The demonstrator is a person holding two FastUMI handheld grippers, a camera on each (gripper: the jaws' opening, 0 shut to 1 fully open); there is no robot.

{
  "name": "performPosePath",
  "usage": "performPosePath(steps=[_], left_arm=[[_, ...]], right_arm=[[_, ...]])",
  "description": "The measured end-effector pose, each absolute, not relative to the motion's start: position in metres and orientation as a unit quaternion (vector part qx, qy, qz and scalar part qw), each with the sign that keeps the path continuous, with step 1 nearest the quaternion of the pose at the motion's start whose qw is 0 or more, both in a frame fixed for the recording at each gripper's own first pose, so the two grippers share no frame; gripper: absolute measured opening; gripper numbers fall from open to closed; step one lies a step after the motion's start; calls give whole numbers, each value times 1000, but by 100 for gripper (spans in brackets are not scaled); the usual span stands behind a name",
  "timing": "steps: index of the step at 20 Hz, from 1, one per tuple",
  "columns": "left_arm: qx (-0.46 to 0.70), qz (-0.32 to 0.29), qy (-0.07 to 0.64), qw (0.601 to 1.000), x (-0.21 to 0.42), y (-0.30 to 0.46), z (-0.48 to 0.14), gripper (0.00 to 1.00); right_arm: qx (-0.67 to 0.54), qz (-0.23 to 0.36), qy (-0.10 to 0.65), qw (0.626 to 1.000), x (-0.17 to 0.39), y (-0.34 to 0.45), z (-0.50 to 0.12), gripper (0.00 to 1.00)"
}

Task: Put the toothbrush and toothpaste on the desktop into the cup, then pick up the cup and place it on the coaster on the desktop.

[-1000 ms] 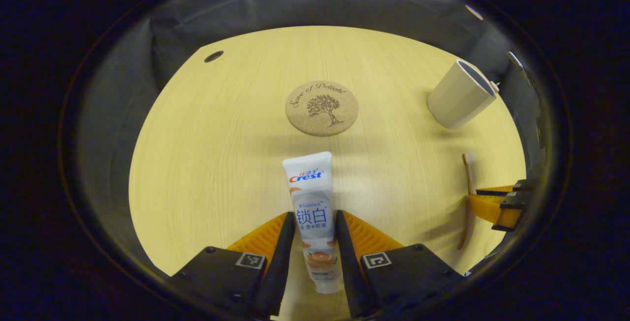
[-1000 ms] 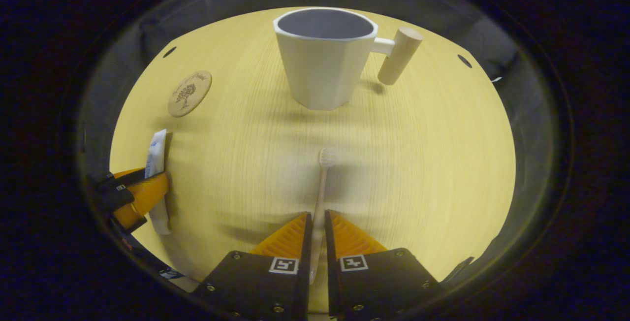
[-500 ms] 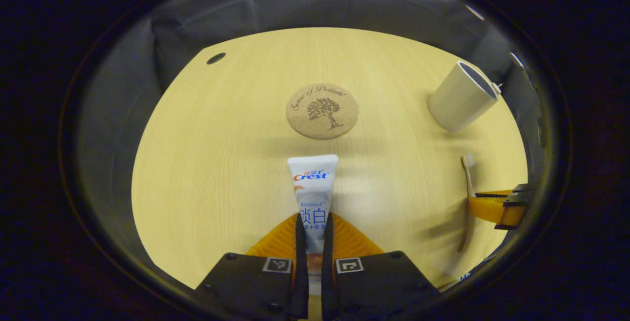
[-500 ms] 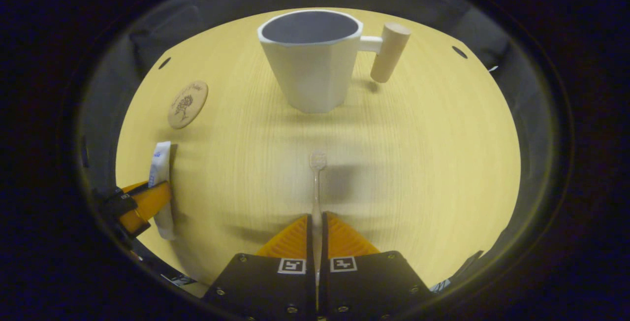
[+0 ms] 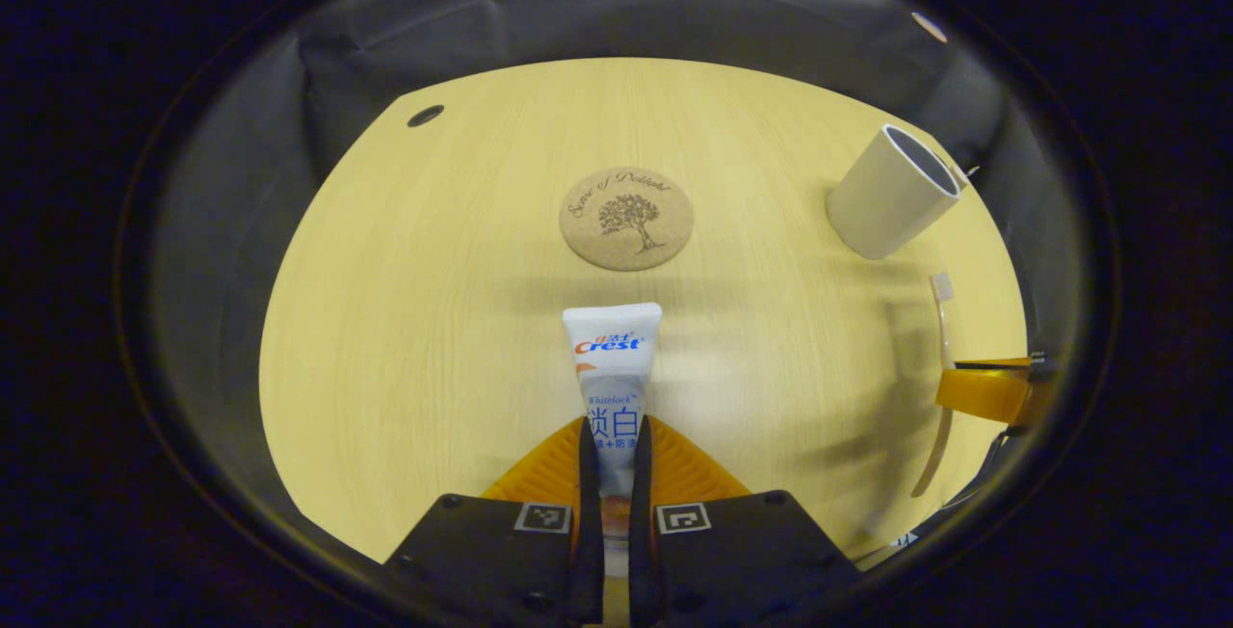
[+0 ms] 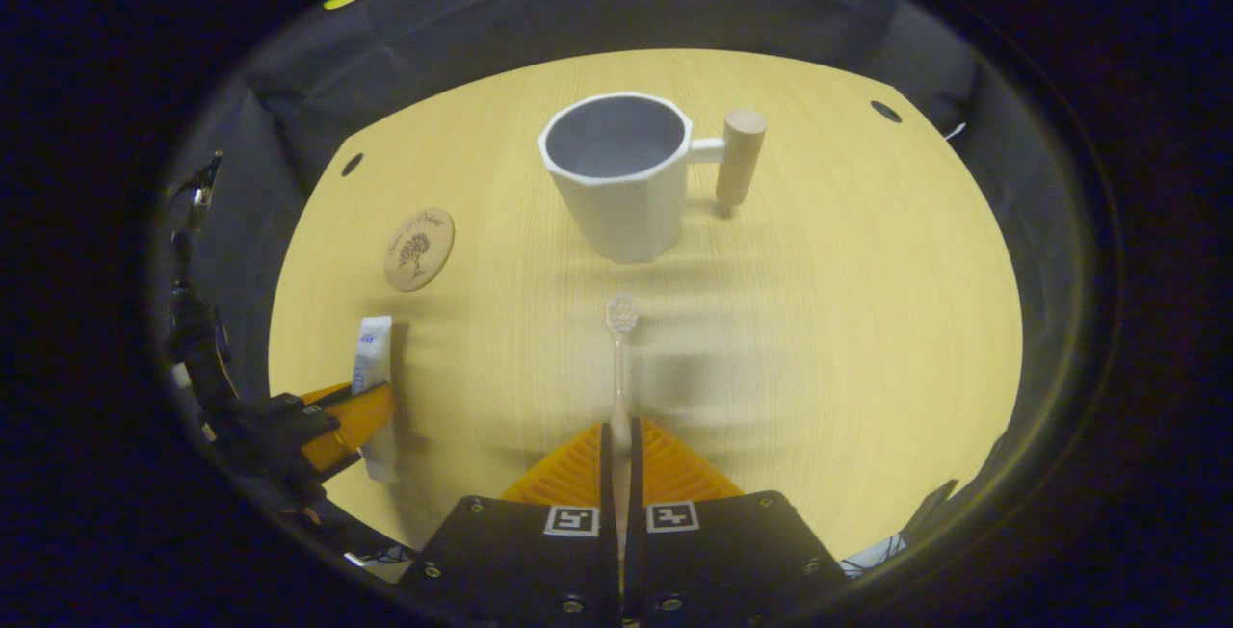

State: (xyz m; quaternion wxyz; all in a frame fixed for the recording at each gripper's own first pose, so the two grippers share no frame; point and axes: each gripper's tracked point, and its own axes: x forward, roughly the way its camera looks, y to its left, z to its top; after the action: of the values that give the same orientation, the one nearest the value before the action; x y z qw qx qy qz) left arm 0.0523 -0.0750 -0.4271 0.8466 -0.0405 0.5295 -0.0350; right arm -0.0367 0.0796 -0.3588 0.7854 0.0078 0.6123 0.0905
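Note:
My left gripper (image 5: 614,431) is shut on the white toothpaste tube (image 5: 613,358), which points forward toward the round cork coaster (image 5: 626,218). My right gripper (image 6: 620,435) is shut on the pale toothbrush (image 6: 621,349), raised above the desktop with its bristle head toward the white cup (image 6: 616,175). The cup stands upright with a wooden handle (image 6: 739,156) on its right. In the left gripper view the cup (image 5: 891,193) is at far right, with the toothbrush (image 5: 942,358) and right gripper (image 5: 992,392) below it. In the right gripper view the left gripper (image 6: 337,421) holds the tube (image 6: 374,387) at lower left.
The light wooden desktop (image 5: 462,320) has small cable holes near its far corners (image 5: 425,115) (image 6: 884,111). Black cloth walls (image 5: 578,2) surround it. The coaster (image 6: 419,248) lies left of the cup in the right gripper view.
My left gripper closed on the toothpaste tube. My right gripper closed on the toothbrush and lifted it up and back, so the cup looks smaller and farther.

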Motion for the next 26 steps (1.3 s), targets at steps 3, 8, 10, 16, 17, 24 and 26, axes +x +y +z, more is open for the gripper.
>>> performPosePath(steps=[3, 8, 10, 16, 17, 24, 26], left_arm=[[-40, -38, 516, 855, 58, -75, -413, 18], [-45, -41, 503, 862, 62, -72, -398, 18], [-52, -40, 503, 862, 62, -71, -396, 18], [-49, -30, 506, 861, 51, -58, -390, 18], [-50, -27, 507, 860, 47, -55, -388, 18], [-52, 1, 513, 857, 26, -28, -378, 18], [-56, 13, 517, 854, 6, -25, -370, 18]], right_arm=[[21, 95, 594, 798, -27, 82, -333, 3], [51, 95, 542, 834, 18, 86, -285, 4], [60, 90, 517, 849, 46, 85, -272, 3], [80, 82, 470, 875, 122, 88, -264, 3], [86, 81, 467, 877, 133, 89, -266, 3], [106, 72, 435, 891, 200, 97, -276, 3], [101, 76, 430, 894, 207, 99, -282, 3]])
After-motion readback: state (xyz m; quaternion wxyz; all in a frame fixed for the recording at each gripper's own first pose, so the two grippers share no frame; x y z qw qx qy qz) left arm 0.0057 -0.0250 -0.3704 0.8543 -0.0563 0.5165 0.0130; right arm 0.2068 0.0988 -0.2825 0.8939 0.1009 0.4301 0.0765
